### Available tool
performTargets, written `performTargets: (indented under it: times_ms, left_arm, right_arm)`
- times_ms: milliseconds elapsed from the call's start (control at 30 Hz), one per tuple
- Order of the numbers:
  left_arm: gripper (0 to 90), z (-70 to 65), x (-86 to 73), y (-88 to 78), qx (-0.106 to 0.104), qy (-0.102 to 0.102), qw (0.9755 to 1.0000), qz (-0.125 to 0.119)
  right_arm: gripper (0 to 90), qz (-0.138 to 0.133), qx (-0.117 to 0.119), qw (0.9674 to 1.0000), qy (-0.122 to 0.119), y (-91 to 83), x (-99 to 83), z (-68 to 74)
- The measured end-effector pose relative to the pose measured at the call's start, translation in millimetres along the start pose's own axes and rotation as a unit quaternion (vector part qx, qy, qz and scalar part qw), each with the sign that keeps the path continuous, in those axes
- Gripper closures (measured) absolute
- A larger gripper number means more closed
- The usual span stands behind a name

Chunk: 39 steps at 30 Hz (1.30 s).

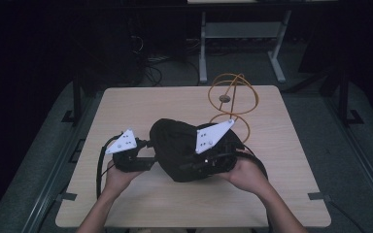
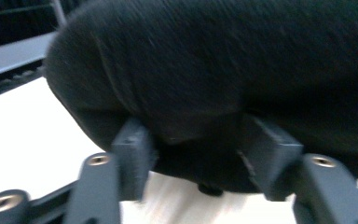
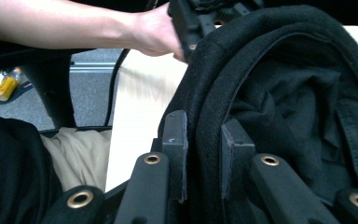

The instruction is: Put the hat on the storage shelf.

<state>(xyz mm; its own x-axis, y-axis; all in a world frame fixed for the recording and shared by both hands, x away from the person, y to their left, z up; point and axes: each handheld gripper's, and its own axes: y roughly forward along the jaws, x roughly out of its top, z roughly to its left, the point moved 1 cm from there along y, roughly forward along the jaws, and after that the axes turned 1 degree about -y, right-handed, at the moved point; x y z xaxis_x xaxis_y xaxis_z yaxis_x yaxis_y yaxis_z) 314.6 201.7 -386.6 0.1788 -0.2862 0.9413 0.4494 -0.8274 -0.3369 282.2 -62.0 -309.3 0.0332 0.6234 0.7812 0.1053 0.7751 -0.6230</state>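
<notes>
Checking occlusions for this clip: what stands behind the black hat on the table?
Behind the black hat stands an orange wire stand of looped rings with a small brown knob. Its upper loops are clear; its foot and lower ring are partly covered by the right gripper and hat.

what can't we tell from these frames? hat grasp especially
- Black hat, high view: its near rim is hidden by the right gripper and its grey plate.
- Left gripper, left gripper view: blur, so pad contact with the hat is unclear.
- Wire stand, high view: base hidden behind the hat.
</notes>
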Motion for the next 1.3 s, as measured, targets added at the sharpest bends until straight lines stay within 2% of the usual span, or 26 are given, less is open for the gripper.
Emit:
performTargets:
  times_ms: [100, 133, 167, 200, 400, 633, 800, 833, 867, 900, 1100, 1300]
  left_arm:
    - [63.9, 1.9, 2.3, 0.4, 0.001, -0.002, 1.0000, -0.005]
    - [63.9, 2.8, 3.1, 0.2, -0.002, -0.004, 1.0000, -0.006]
    - [67.7, 3.1, 3.9, 0.3, -0.005, -0.006, 0.9999, -0.008]
    - [72.4, 3.1, 4.3, 0.2, -0.004, -0.003, 1.0000, -0.008]
    - [86.9, 4.6, 4.0, -2.4, -0.011, -0.024, 0.9996, -0.005]
    - [87.7, 5.7, 8.4, -12.2, -0.005, -0.031, 0.9995, -0.003]
    - [87.8, 5.8, 19.5, -21.8, 0.001, -0.026, 0.9996, -0.006]
    - [87.8, 5.1, 23.4, -24.4, 0.003, -0.025, 0.9996, -0.010]
    - [87.9, 4.7, 30.5, -29.1, 0.003, -0.024, 0.9996, -0.018]
    - [87.9, 4.7, 30.5, -29.1, 0.003, -0.024, 0.9996, -0.018]
    - [88.0, 5.2, 55.5, -39.8, 0.006, -0.017, 0.9993, -0.033]
    - [88.2, 3.3, 81.7, -40.9, 0.009, 0.002, 0.9997, -0.021]
  right_arm:
    - [75.9, -0.001, 0.001, 1.0000, -0.009, -1.3, -0.5, -0.9]
    - [76.0, -0.003, 0.002, 1.0000, -0.007, -2.0, -0.8, -0.9]
    - [76.1, -0.004, 0.003, 1.0000, 0.000, -2.5, -1.0, -0.1]
    - [76.2, -0.005, 0.001, 1.0000, -0.008, -3.1, -1.8, -1.8]
    - [76.2, -0.019, -0.004, 0.9998, 0.006, -7.9, -6.7, -4.2]
    - [75.5, -0.029, -0.006, 0.9993, 0.024, -11.5, -14.5, -10.3]
    - [73.8, -0.057, 0.003, 0.9977, 0.037, -15.4, -21.1, -15.0]
    - [73.8, -0.057, 0.003, 0.9977, 0.037, -15.4, -21.1, -15.0]
    - [72.9, -0.069, 0.007, 0.9965, 0.045, -17.9, -22.9, -17.0]
    - [72.9, -0.069, 0.007, 0.9965, 0.045, -17.9, -22.9, -17.0]
    - [67.1, -0.092, 0.008, 0.9941, 0.058, -24.1, -28.5, -21.9]
    - [62.8, -0.096, 0.016, 0.9924, 0.075, -22.1, -35.0, -29.0]
